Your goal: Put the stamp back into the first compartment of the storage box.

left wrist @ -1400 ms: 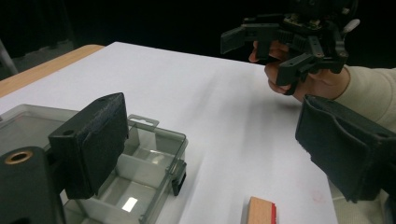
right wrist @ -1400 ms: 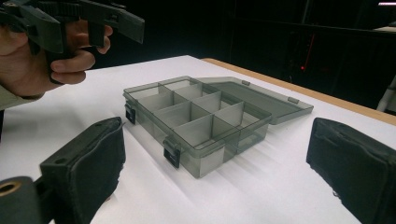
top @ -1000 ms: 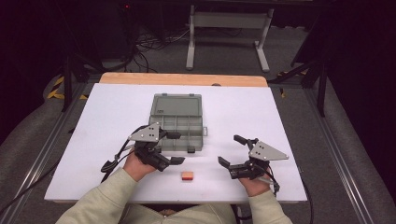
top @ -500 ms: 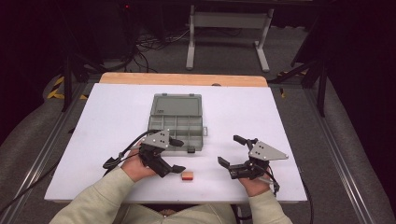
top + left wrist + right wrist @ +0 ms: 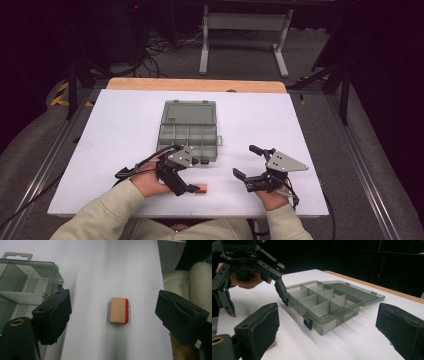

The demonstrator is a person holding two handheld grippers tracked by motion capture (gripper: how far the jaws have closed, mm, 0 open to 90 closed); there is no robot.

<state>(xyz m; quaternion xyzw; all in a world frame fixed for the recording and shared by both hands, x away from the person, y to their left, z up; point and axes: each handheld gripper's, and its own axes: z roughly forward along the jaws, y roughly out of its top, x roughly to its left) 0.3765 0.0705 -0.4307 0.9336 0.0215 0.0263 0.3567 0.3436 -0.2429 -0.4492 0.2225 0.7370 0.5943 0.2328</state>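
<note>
Wooden block [image 5: 119, 311], small and rectangular with a red layer along one side, lay flat on the white table [image 5: 125, 125] near the person's edge, just in front of the clear plastic box [image 5: 189, 131]. In the high view it sat left of centre, right at the tip of the left gripper [image 5: 196, 175], which the person's left hand [image 5: 145, 182] held low over the table. Seen along that gripper's own jaws in the left gripper view, the block lay on the table between them, with clear table showing on either side; the jaws stood wide apart and the pads [image 5: 56, 315] did not touch it, so nothing was held. The front corner of the box showed just beside the left pad in that view. Further back, in the middle of the table, the box lay with its lid swung fully open and flat behind it, its dividers marking out several compartments. To the right, well apart from the block, the right gripper [image 5: 246, 161] rested near the front edge of the table in the person's right hand [image 5: 272, 197]. Its jaws also stood wide open and held nothing, pointing toward the box.
</note>
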